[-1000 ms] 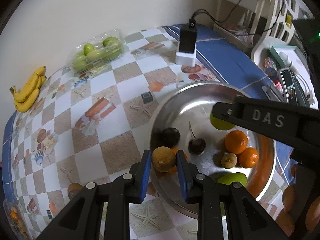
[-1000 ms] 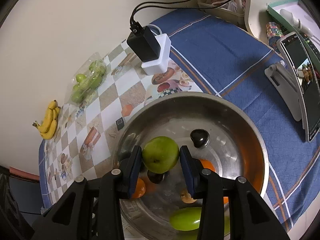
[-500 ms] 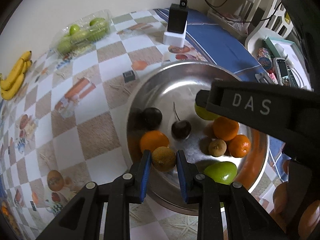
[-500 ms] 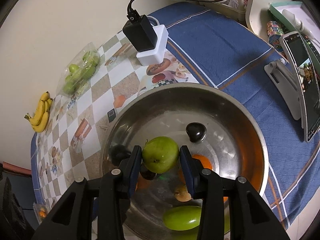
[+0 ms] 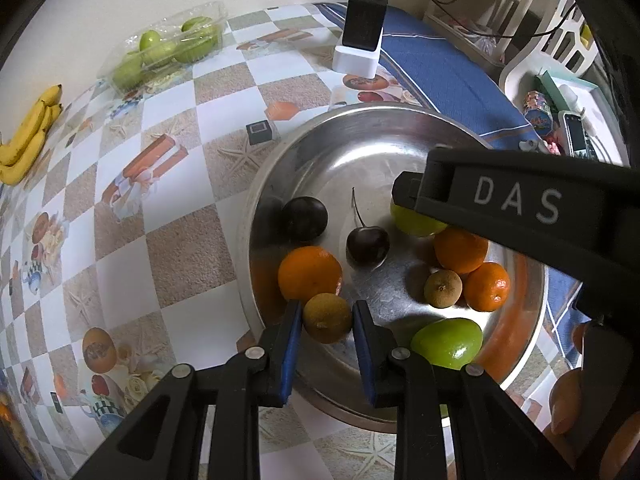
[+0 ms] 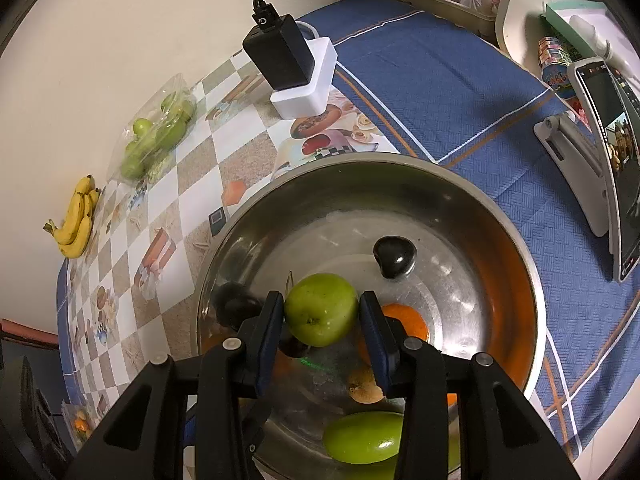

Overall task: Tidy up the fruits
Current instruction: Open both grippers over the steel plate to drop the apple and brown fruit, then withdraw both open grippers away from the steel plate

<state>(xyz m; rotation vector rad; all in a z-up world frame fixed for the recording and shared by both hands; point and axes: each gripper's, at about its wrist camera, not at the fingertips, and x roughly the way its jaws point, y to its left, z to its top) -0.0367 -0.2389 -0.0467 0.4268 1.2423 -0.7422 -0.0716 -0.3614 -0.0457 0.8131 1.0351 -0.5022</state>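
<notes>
1. A table under a checkered picture cloth (image 5: 176, 184) and a blue cloth (image 6: 460, 92) stands against a pale wall, with a wide steel bowl (image 5: 360, 148) on it.
2. The left gripper (image 5: 325, 326) has its jaws drawn in tight on a small brown fruit (image 5: 327, 317), held over the near-left part of the bowl, just beside an orange (image 5: 309, 273).
3. The right gripper (image 6: 322, 310) clamps a green apple (image 6: 321, 309) between its blue pads (stem end facing the camera), above the bowl's middle.
4. In the bowl lie a dark cherry (image 5: 367, 246) with its stem up, a dark plum (image 5: 304, 218), two more oranges (image 5: 460, 249) touching each other, a second brown fruit (image 5: 443, 289) and a green mango (image 5: 448, 342).
5. Further out, a black charger in a white dock (image 6: 294, 66) stands near the wall.
6. A clear pack of green fruit (image 5: 168, 48) and a bunch of bananas (image 5: 28, 136) lie at the table's far left.
7. A phone on a stand (image 6: 608, 168) is at the right.
</notes>
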